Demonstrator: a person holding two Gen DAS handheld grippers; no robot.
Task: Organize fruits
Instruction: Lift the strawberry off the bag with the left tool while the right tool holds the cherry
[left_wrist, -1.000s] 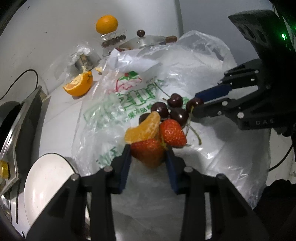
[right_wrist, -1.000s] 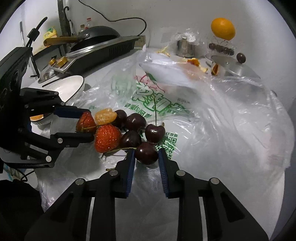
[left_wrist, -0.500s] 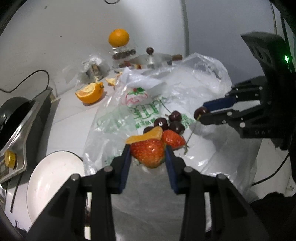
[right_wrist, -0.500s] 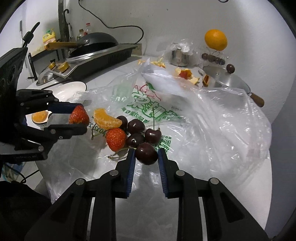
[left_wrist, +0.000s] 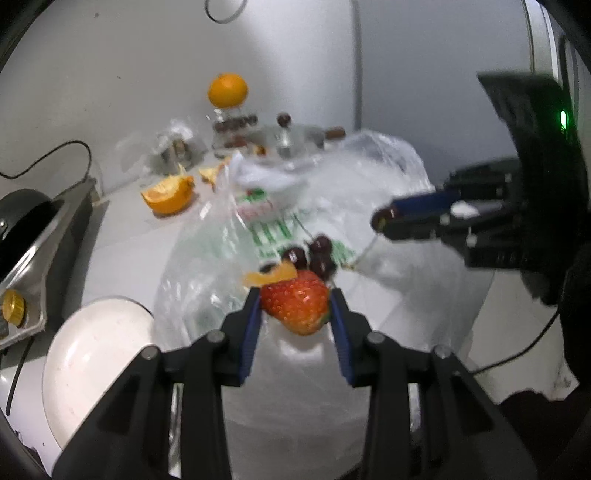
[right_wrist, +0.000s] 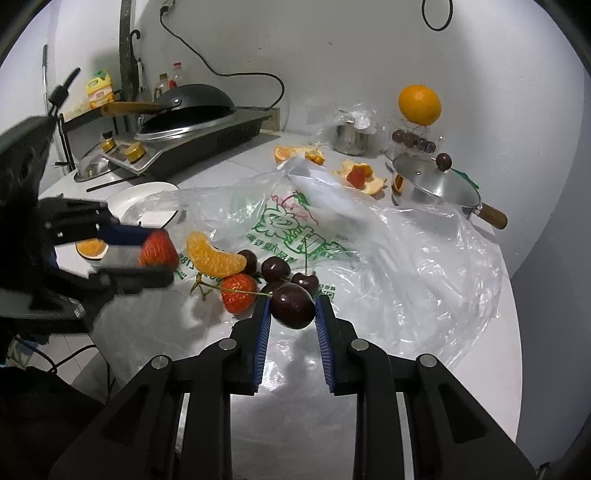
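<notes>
- The left gripper (left_wrist: 295, 308) is clamped on a seeded red strawberry (left_wrist: 295, 304), held above the crinkled clear plastic bag (right_wrist: 424, 258).
- The right gripper (right_wrist: 291, 314) pinches a glossy dark cherry (right_wrist: 292, 305) by its round body.
- An orange segment (right_wrist: 214, 258), another strawberry (right_wrist: 238, 291) and more cherries (right_wrist: 275, 267) lie on the bag.

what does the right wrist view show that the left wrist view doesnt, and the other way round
Only the right wrist view shows the cherry clearly, pinched in the right gripper, a loose strawberry on the plastic bag, the wok and bottles behind it. Only the left wrist view shows the left gripper head on, its pads clamped on a strawberry, and the full white plate. Both show the whole orange, the orange segment, the remaining cherries and the lidded pan.
</notes>
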